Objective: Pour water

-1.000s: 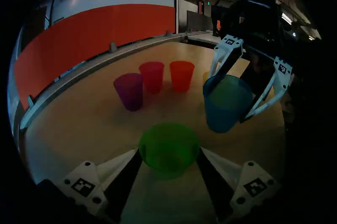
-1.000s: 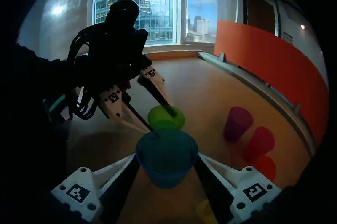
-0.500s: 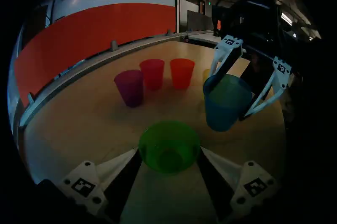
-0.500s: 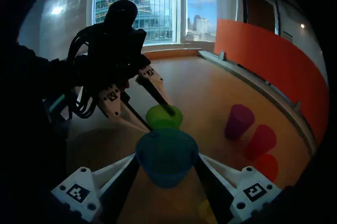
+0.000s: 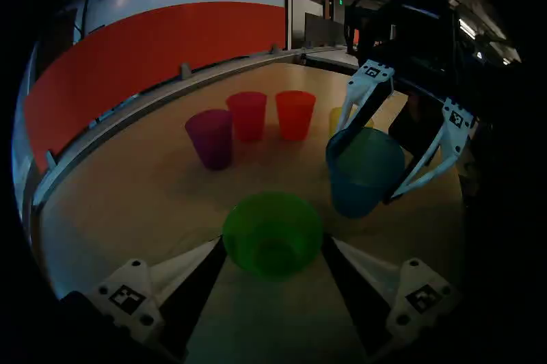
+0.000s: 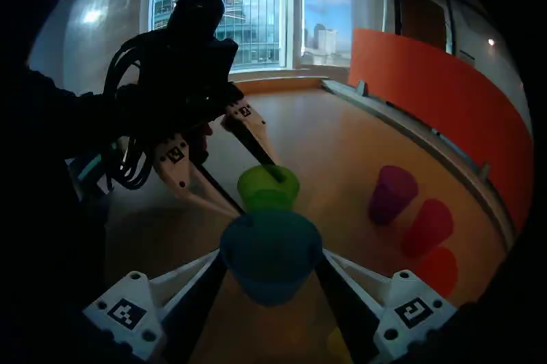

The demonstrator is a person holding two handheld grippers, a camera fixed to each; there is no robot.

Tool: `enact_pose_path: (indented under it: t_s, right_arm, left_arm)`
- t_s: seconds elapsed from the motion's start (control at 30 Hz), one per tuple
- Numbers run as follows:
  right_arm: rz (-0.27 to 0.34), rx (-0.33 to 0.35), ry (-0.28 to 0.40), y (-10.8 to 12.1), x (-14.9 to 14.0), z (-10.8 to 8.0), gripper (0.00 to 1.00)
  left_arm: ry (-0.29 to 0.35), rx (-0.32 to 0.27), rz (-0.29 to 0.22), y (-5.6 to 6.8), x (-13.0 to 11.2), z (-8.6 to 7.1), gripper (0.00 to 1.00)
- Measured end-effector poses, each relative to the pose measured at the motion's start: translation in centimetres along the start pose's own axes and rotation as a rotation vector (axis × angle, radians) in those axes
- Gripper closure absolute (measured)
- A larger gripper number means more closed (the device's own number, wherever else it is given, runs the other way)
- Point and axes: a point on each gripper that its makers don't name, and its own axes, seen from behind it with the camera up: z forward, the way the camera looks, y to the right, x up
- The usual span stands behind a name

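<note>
2 cups clamped: left gripper [image 5: 272, 241] fingers hold green cup [image 5: 272, 224], right gripper [image 6: 271, 254] blue cup [image 6: 270, 237].

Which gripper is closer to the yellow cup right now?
Right. The right gripper, shut on the blue cup, hangs just beside the yellow cup; the left gripper, gripping the green cup, is farther back.

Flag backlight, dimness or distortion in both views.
Right gripper view: bright windows backlight the left gripper body into silhouette; translucent blue plastic cup readable. Left gripper view: dim light; translucent green plastic cup sharp; fisheye curves the orange wall panel.
</note>
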Motion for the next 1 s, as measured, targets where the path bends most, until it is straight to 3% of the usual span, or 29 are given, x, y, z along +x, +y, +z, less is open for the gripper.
enact_pose_path:
  t_s: [0.6, 1.0]
  right_arm:
    - [-0.005, -0.006, -0.008, -0.3, -1.9, 1.7, 0.10]
    - [-0.005, -0.014, -0.018, -0.5, -3.0, 1.3, 0.10]
  left_arm:
    - [0.001, 0.038, -0.018, -1.0, -0.8, -1.4, 0.00]
    - [0.006, 0.023, -0.015, -0.7, -0.5, -1.7, 0.00]
